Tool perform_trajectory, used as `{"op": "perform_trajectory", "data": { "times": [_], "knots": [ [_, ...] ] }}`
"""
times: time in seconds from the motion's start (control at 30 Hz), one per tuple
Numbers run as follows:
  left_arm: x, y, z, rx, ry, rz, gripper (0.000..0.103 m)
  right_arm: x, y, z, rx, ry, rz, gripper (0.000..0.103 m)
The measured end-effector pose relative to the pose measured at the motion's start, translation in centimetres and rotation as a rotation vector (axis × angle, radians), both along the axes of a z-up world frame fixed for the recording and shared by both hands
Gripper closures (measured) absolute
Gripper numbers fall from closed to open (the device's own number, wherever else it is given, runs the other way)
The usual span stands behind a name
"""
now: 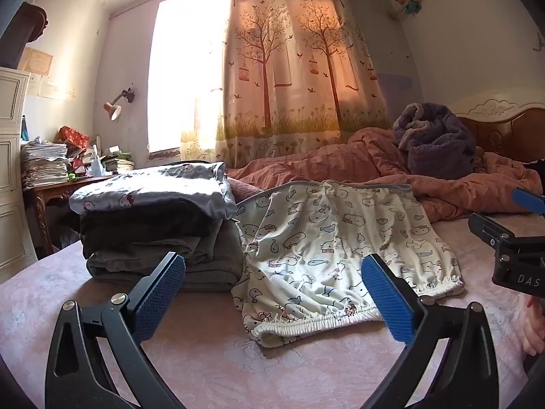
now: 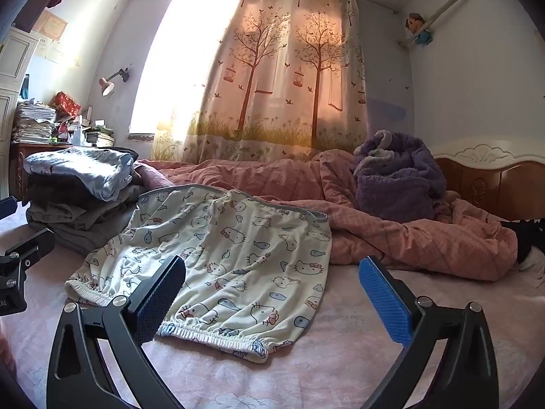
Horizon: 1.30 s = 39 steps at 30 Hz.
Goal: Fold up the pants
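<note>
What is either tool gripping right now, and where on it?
Nothing. The left tool and right tool both stand wide open, short of the cartoon-print pants, which lie flat on the bed with no pad touching them.

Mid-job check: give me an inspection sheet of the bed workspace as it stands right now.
Surface: pink bedsheet, bare near the grippers.
Job's things: cartoon-print pants spread flat, elastic cuffs nearest, waistband far side; not folded yet.
Clutter: stack of folded clothes touching the pants' left edge; rumpled pink quilt; purple fleece bundle.
Grippers: left gripper open, empty; right gripper open, empty; both short of the cuffs.
Cables: nothing seen.
Surroundings: tree-print curtain, cluttered desk, headboard.
</note>
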<state>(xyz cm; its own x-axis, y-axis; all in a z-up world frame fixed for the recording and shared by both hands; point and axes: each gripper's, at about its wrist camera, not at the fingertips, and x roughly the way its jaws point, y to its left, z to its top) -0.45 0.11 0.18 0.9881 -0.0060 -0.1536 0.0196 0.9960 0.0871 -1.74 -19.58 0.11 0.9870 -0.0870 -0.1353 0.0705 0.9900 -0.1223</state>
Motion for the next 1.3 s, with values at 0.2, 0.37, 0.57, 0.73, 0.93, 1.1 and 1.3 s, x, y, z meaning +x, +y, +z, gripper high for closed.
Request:
{"op": "perform_trajectory", "data": {
  "times": [0.2,0.37,0.57,0.73,0.93,1.1,1.3],
  "knots": [
    [-0.6,-0.6,0.0,0.029,-0.029,0.001,0.000,0.2,-0.2,0.0,0.011,0.010,-0.003,0.001],
    [-0.8,-0.9,0.1,0.043,-0.038,-0.002,0.000,0.0,-0.4,0.1,0.021,-0.004,-0.013,0.000],
    [-1.1,-1.3,0.1,0.064,-0.055,-0.001,0.000,-0.4,-1.0,0.1,0.052,-0.024,-0.013,0.001],
    [-1.1,-1.4,0.2,0.072,-0.058,-0.002,0.000,-0.7,-1.7,0.1,0.085,-0.039,-0.019,0.000],
    [-0.9,-1.3,0.2,0.060,-0.049,-0.010,0.000,-1.3,-2.0,0.1,0.098,-0.068,-0.038,0.000],
    [-0.8,-1.2,0.1,0.072,-0.051,-0.016,0.000,-1.3,-2.1,0.1,0.098,-0.069,-0.039,0.000],
    [-0.7,-1.1,0.0,0.055,-0.035,-0.024,0.000,-1.1,-2.2,0.1,0.105,-0.051,-0.044,0.000]
  ]
}}
